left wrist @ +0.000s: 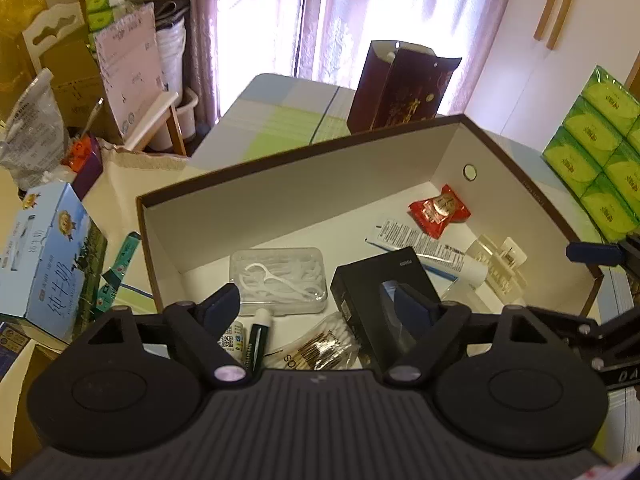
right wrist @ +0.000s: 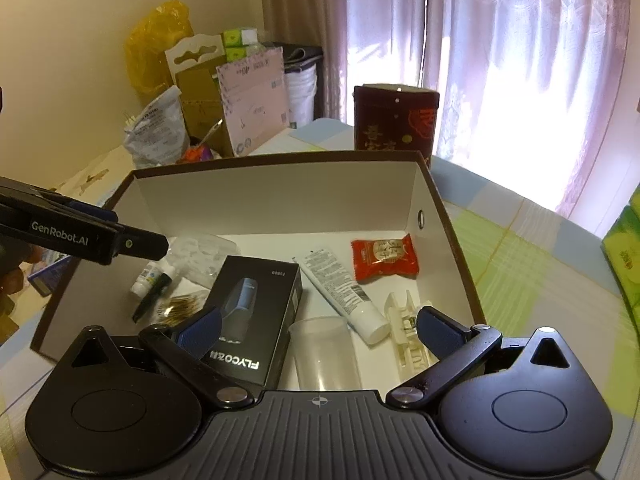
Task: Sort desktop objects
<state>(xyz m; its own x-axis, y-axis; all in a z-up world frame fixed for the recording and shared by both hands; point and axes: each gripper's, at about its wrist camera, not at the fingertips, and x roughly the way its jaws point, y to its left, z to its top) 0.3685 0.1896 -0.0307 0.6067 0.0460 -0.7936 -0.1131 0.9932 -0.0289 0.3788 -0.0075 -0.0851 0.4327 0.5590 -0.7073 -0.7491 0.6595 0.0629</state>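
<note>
From my seat I see bright daylight pouring through sheer lilac curtains at twelve o'clock. A cream wall stands at ten o'clock, white cupboard doors with wooden handles at two. The tabletop wears a cloth checked in green, blue and white.
</note>
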